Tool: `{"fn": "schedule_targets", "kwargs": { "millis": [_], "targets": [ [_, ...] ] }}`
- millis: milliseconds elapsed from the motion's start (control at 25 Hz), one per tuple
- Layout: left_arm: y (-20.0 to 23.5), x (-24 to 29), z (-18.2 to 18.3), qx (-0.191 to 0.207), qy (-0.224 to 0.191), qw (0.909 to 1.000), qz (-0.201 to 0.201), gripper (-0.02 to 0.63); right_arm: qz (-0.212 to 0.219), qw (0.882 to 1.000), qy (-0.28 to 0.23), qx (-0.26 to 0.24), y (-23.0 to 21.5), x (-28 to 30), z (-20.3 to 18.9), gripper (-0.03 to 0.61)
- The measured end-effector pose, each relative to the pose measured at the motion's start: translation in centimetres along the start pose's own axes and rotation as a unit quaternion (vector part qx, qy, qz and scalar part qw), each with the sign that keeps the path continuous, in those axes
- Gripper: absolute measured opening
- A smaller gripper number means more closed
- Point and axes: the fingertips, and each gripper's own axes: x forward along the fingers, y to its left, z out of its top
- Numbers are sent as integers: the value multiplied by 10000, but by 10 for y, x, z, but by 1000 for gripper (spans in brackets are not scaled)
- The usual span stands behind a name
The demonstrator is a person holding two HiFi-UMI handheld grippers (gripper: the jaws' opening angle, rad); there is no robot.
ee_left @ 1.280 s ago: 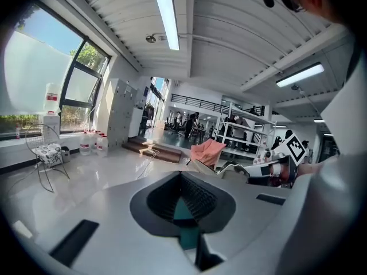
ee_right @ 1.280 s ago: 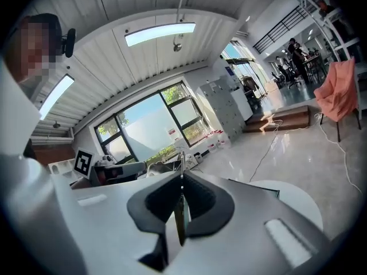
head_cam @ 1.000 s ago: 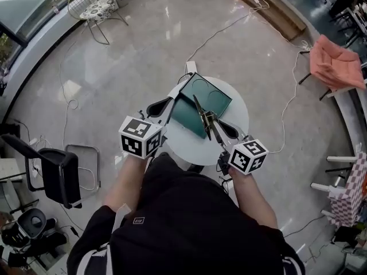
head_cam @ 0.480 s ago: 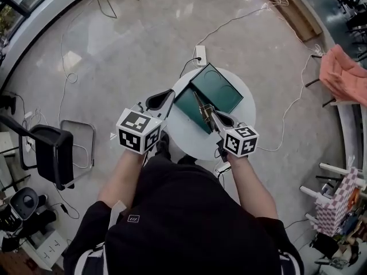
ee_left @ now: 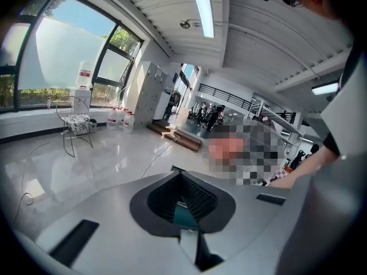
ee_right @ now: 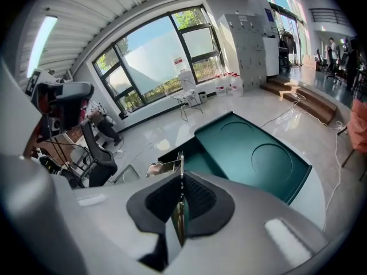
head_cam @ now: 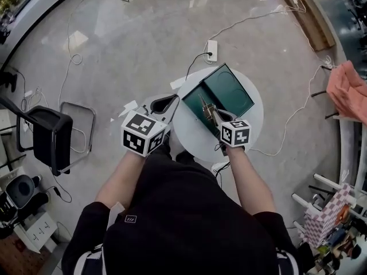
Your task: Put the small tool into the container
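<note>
In the head view, a green container (head_cam: 230,88) lay opened flat on a round white worktop (head_cam: 253,117), its lid half with two round recesses on the far right and its base half nearer the person. The right tool (head_cam: 213,114) reached over the container's near edge and was clamped on a thin metal pick (head_cam: 203,103), whose tip stood above the base half, not resting in it. The left tool (head_cam: 173,101) met the container's left edge. A black chair (head_cam: 52,140) stood on the floor well to the container's left, and a power strip (head_cam: 211,49) lay beyond its far side.

In the left gripper view, the left tool (ee_left: 181,195) had its pads drawn close, with a teal strip of the container (ee_left: 184,215) caught between them.

In the right gripper view, the right tool (ee_right: 181,202) was closed on the pick (ee_right: 181,173), which ran straight up between the pads. The container (ee_right: 252,153) sat just ahead, its lid half to the right and the base half behind the pick's tip.
</note>
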Motion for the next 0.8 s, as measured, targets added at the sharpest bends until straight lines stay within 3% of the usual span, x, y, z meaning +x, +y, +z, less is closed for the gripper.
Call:
{"fn": "schedule_targets", "kwargs": {
  "millis": [200,440,800],
  "targets": [
    [10,-10,-3,-29,67,9999,134,5,-405,9967,518,-468,-19,24,-9,20],
    [32,-37,-6,-150,28,9990,432,5,-799,9917,782,-635,-30,48,-12,21],
    [42,-52,-6,-226,-38,9989,412,5,-697,9918,912,-564,-19,62,-26,54]
  ]
}}
